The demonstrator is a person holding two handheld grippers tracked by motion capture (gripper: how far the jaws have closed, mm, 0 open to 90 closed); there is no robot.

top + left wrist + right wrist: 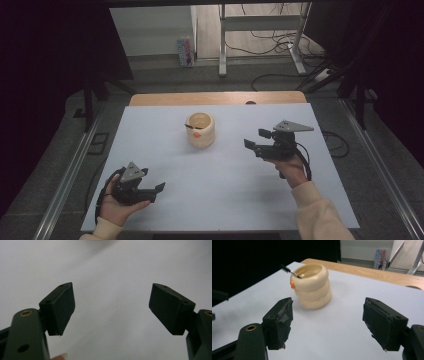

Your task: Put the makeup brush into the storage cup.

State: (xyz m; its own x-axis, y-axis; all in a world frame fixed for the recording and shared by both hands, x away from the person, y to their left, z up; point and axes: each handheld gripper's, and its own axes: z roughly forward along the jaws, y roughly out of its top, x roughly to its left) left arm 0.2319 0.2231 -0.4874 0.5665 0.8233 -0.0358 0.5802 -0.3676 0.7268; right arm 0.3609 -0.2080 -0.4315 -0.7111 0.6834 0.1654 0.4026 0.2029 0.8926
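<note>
**Both grippers empty, cup out of reach**

I held my left gripper [150, 192] low at about 7 o'clock on the white table [225, 190], jaws spread wide, nothing between them; its own view showed bare white surface. My right gripper [257, 141] hovered at about 3 o'clock, jaws likewise released and empty. The cream ribbed cup [200, 129] stood upright toward 12 o'clock, well apart from both grippers. A small dark-bristled brush [289, 271] leaned out over its rim. An orange spot [292, 284] showed on its side.
</note>
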